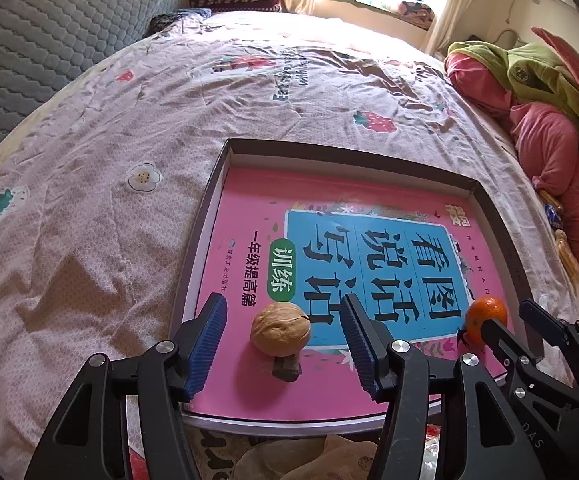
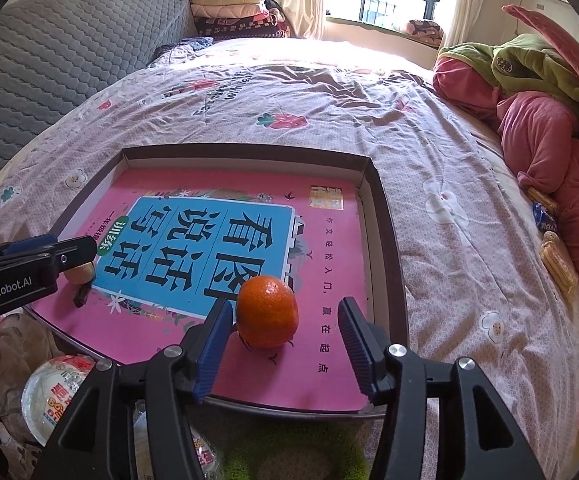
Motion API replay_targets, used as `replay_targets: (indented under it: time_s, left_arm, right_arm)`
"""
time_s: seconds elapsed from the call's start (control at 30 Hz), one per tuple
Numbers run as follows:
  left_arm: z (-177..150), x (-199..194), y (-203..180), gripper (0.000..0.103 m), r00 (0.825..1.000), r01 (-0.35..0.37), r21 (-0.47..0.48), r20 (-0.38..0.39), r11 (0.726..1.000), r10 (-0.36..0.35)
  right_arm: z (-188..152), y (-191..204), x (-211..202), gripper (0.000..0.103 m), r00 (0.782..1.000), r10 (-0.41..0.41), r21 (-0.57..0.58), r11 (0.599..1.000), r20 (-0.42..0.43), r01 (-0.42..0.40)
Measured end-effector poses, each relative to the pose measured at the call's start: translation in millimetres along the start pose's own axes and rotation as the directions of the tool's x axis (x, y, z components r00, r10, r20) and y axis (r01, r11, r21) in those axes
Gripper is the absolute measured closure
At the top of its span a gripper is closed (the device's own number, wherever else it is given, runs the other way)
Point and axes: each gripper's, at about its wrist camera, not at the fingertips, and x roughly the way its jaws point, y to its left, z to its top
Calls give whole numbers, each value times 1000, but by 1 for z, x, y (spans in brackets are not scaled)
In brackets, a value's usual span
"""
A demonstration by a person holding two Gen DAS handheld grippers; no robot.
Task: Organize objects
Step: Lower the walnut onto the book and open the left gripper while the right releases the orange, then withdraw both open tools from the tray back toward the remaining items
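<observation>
A shallow dark-rimmed box [image 1: 329, 152] [image 2: 385, 216] lies on the bed with a pink book [image 1: 249, 208] [image 2: 329, 240] flat inside it. A walnut [image 1: 280, 329] [image 2: 81, 273] rests on the book's near left part, beside a small dark brown piece [image 1: 287, 368] [image 2: 80, 296]. My left gripper [image 1: 283, 302] [image 2: 69, 252] stands open around the walnut, both pads clear of it. An orange mandarin [image 2: 267, 312] [image 1: 485, 318] sits on the book's near right part. My right gripper [image 2: 286, 305] [image 1: 509, 320] is open around it; the left pad is very close, the right pad apart.
The bed wears a pink floral cover [image 1: 89, 200]. Pink and green clothes [image 2: 537, 120] are heaped at its right edge, with snack packets [image 2: 545, 220] beside them. A grey quilted headboard [image 2: 49, 60] runs along the left. A plastic-wrapped bowl [image 2: 53, 392] lies below the box's near edge.
</observation>
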Motion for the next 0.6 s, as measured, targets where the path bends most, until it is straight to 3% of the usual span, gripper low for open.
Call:
replay_targets:
  time_s: [0.6]
  left_arm:
    - [0,-32,-7,37,998,-30,40,65,999,27]
  right_arm:
    - [11,-1,-29,47,997,4,2,1000,78,-5]
